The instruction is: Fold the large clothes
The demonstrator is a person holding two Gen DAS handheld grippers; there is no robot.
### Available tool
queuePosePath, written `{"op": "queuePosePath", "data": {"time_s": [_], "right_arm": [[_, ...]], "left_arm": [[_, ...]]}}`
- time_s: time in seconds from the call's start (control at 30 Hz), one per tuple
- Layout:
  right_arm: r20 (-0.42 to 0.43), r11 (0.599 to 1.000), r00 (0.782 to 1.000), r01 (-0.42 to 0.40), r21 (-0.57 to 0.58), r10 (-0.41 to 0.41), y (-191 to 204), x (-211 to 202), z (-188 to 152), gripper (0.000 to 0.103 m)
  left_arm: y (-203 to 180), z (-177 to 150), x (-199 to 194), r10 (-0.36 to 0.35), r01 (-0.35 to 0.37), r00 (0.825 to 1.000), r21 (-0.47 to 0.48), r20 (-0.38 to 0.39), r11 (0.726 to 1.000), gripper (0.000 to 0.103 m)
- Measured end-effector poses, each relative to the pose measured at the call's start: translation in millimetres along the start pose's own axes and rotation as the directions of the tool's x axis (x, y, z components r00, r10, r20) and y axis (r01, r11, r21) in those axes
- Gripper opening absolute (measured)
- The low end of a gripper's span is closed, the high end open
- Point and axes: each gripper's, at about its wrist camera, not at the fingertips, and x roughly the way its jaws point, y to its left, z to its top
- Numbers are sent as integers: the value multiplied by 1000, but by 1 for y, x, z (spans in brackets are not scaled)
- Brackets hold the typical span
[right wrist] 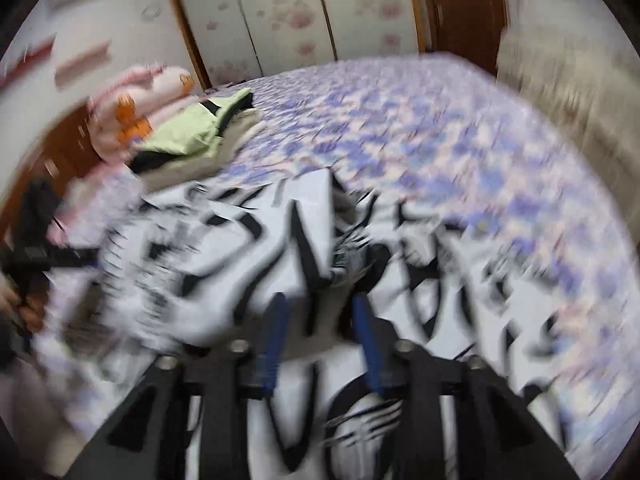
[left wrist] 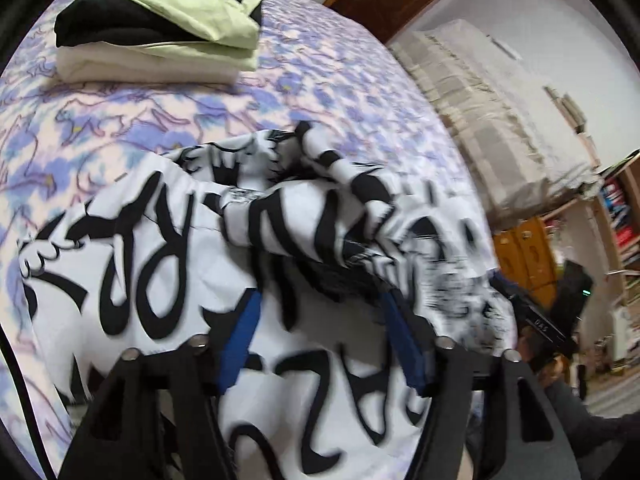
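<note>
While both views are smeared with blur, the black-and-white garment [left wrist: 168, 280] is plain to see, lying crumpled on the bed [left wrist: 120, 120], whose cover is printed in purple and blue. In the left wrist view the left gripper [left wrist: 320, 304] hangs over the cloth with its blue fingers [left wrist: 240, 340] set wide apart. A raised fold of the garment runs across between them, but the pads do not press on it. In the right wrist view the right gripper [right wrist: 320, 308] also stands over the garment [right wrist: 224, 280], its fingers [right wrist: 274, 344] apart, with a peaked ridge of cloth rising just ahead of the gap. Nothing is clamped there either, as far as the blur lets me tell. Farther up the bed sits a pile of folded clothes [left wrist: 160, 20], pale green and black on top of white, well apart from the crumpled piece. Beside that pile, in the right wrist view, lies a pink and orange soft toy [right wrist: 132, 104]. At the right edge of the left wrist view the other handheld gripper shows, dark and partly cut off.
</note>
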Motion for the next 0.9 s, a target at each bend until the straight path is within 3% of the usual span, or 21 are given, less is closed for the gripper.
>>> {"op": "queuePosePath", "data": {"time_s": [0.03, 0.1, 0.17, 0.27, 0.5, 0.67, 0.7, 0.73, 0.77, 0.8, 0.83, 0.9], "right_arm": [[-8, 998, 999, -49, 47, 49, -2, -4, -1, 52], [-11, 983, 992, -126, 136, 128, -8, -9, 0, 58], [-11, 966, 985, -166, 198, 171, -9, -10, 2, 67], [-21, 936, 975, -205, 287, 220, -13, -2, 5, 69], [-127, 890, 957, -186, 415, 260, -24, 47, 5, 69], [-126, 868, 957, -174, 466, 260, -33, 79, 13, 69], [-122, 866, 958, -176, 469, 260, -34, 83, 15, 68], [-119, 869, 961, -169, 465, 251, -34, 86, 18, 59], [-117, 883, 966, -159, 442, 232, -31, 89, 24, 50], [-119, 897, 967, -159, 413, 226, -29, 90, 29, 27], [-117, 909, 967, -166, 383, 226, -25, 89, 35, 7], [-92, 920, 967, -192, 342, 236, -16, 81, 46, 6]], "left_arm": [[-2, -2, -3, -26, 26, 1000, -4, 4, 1000, 79], [-9, -4, -12, -81, 81, 997, -18, 12, 997, 86], [-13, -2, -12, -128, 128, 992, -34, 5, 991, 87], [-17, 2, -1, -173, 170, 984, -70, -32, 983, 87], [-5, 23, 34, -207, 193, 976, -181, -60, 964, 87], [9, 45, 65, -180, 159, 981, -243, -66, 957, 85], [10, 48, 68, -168, 149, 984, -245, -57, 958, 72], [9, 51, 70, -146, 131, 988, -237, -47, 963, 42], [8, 55, 70, -111, 99, 993, -214, -42, 972, 26], [6, 58, 72, -86, 74, 995, -200, -51, 977, 9], [4, 59, 71, -66, 56, 997, -190, -47, 980, 8], [-5, 59, 62, -46, 42, 999, -161, -20, 986, 6]]}}
